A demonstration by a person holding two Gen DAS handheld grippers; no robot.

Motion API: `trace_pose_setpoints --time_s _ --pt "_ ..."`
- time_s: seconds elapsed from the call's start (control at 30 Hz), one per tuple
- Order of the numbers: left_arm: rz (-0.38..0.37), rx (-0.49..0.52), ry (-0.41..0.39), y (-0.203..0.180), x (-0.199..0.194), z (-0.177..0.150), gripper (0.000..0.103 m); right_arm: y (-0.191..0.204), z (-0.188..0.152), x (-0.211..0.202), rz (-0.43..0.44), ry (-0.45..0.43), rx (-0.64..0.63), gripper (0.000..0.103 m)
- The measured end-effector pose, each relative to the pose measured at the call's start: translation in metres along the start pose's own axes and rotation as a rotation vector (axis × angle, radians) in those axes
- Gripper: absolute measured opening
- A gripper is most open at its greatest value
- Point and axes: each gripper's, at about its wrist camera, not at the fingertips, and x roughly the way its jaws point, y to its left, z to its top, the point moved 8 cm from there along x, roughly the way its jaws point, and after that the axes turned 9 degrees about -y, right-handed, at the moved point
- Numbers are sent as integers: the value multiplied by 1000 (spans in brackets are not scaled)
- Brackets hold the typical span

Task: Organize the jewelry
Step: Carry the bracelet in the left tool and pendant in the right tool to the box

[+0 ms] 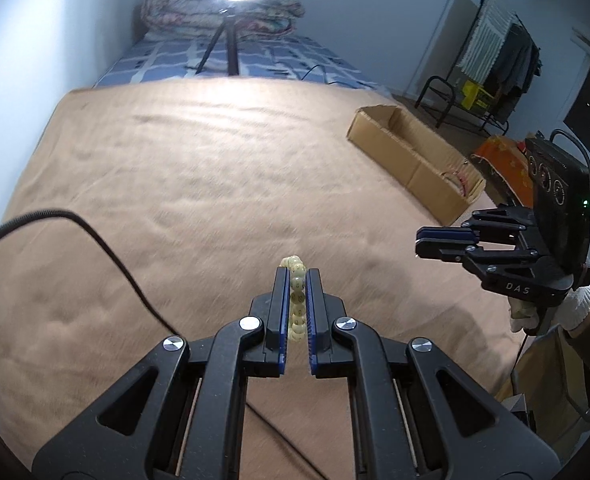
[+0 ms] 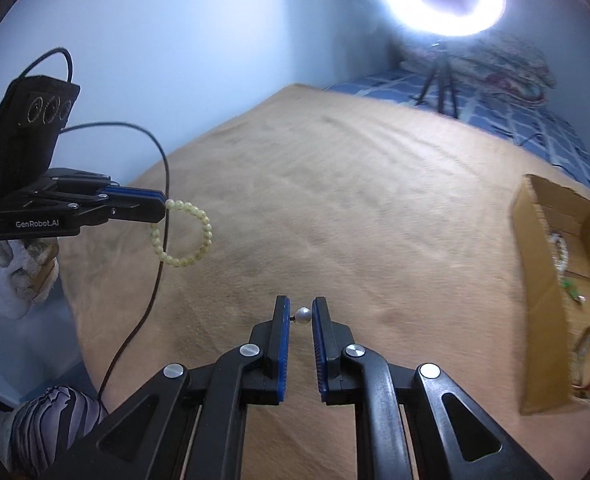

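the left gripper pinches the pale bead bracelet by one edge between its fingers, so the loop hangs free above the tan blanket, its plane upright and in line with the fingers. the right gripper nips a small pearl piece, its pin pointing left. both look lifted for carrying to the cardboard box, off to the right.

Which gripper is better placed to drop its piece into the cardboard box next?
Right gripper, probably: the cardboard box lies on its side, nearer than to the left gripper holding the bead bracelet.
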Motion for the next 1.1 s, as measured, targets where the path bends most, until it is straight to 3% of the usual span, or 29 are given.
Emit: trace_pose_setpoints --time_s 0.67,1.1 --pt "-156 110 -64 -112 84 96 5 -130 6 -98 -228 -114 117 9" --pt "-229 179 -64 -196 164 147 5 -202 0 -122 -347 -132 184 9"
